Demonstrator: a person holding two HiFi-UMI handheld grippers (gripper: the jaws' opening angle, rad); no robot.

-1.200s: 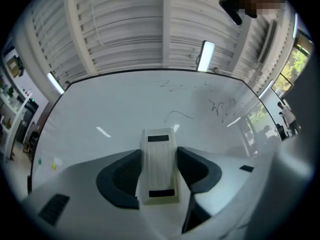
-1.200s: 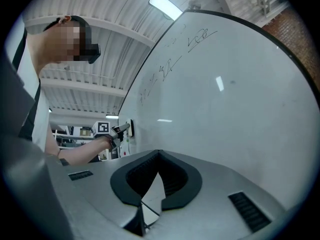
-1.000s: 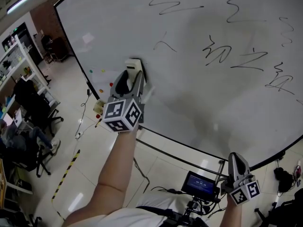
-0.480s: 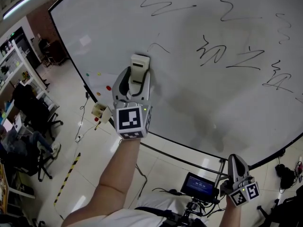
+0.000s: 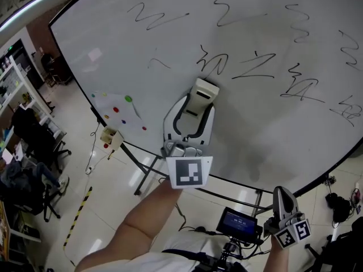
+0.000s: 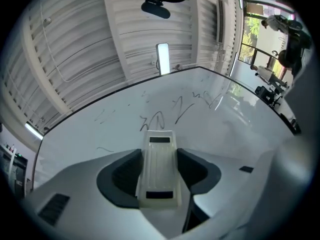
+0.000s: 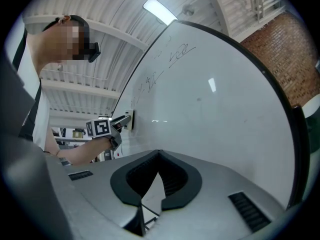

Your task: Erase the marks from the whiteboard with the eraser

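Note:
The whiteboard [image 5: 255, 123] carries black marks: a zigzag [image 5: 150, 17] at upper left, a squiggle [image 5: 224, 7], and a row of scribbled characters [image 5: 258, 66]. My left gripper [image 5: 195, 109] is shut on a cream eraser [image 5: 202, 93], held against the board just below the left character [image 5: 214, 64]. In the left gripper view the eraser [image 6: 160, 179] sits between the dark pads of the left gripper [image 6: 159, 154], and the marks [image 6: 155, 119] lie beyond its tip. My right gripper [image 5: 282, 200] hangs low at bottom right, away from the board, shut and holding nothing [image 7: 159, 156].
Coloured magnets and a sheet [image 5: 122, 109] sit at the board's lower left corner. Stand legs [image 5: 144, 169] run under the board. A small screen [image 5: 238, 222] is at my chest. Office chairs and a seated person [image 5: 28, 152] are at the left, with striped floor tape [image 5: 76, 217].
My left gripper has carried the eraser right and slightly up along the board, from near the small mark at the left to under the first character. The right gripper has stayed put.

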